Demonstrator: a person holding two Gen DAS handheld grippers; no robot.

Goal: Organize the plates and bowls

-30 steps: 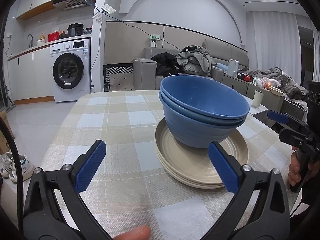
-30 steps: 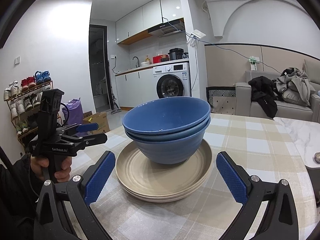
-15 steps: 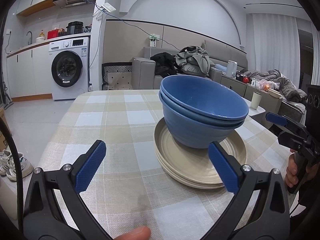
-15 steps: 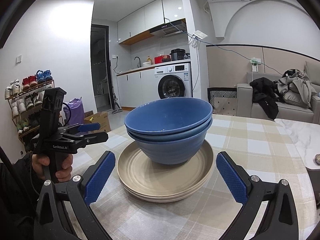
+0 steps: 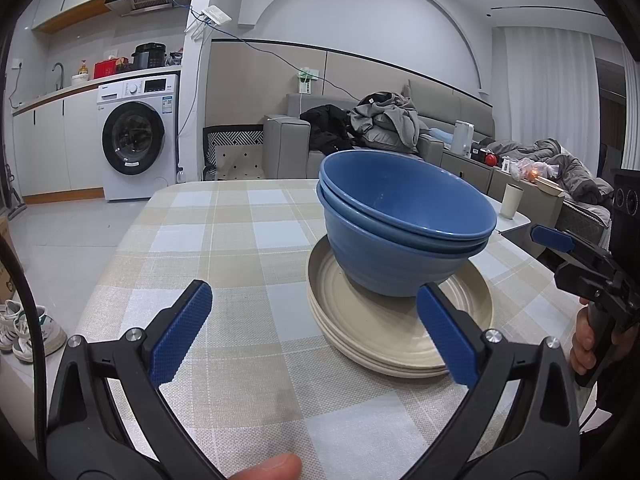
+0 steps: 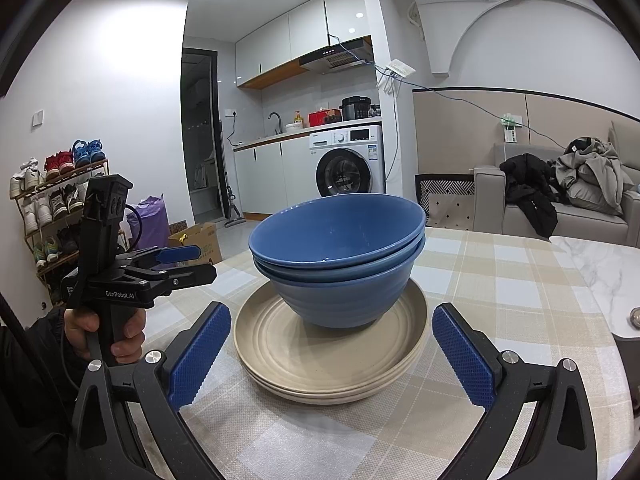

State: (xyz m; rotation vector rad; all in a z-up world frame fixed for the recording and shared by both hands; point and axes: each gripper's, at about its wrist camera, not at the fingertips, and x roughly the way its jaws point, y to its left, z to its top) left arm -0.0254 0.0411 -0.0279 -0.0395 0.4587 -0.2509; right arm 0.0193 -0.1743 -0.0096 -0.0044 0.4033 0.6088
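Nested blue bowls (image 5: 404,232) (image 6: 340,256) stand on a stack of beige plates (image 5: 384,332) (image 6: 312,352) on the checked tablecloth. My left gripper (image 5: 316,332) is open and empty, low over the cloth; its right finger is close to the plates' near rim. My right gripper (image 6: 332,352) is open and empty, its pads on either side of the plate stack, a little short of it. The right gripper also shows at the right edge of the left wrist view (image 5: 576,256), and the left gripper at the left of the right wrist view (image 6: 180,260).
The table (image 5: 208,248) has a checked cloth; its left edge drops to the floor with shoes. A white marble side table (image 6: 600,264) with a cup (image 5: 512,200) stands past the far corner. A sofa and a washing machine are behind.
Both grippers have drifted slightly; the bowls and plates have not moved. Both grippers stay open.
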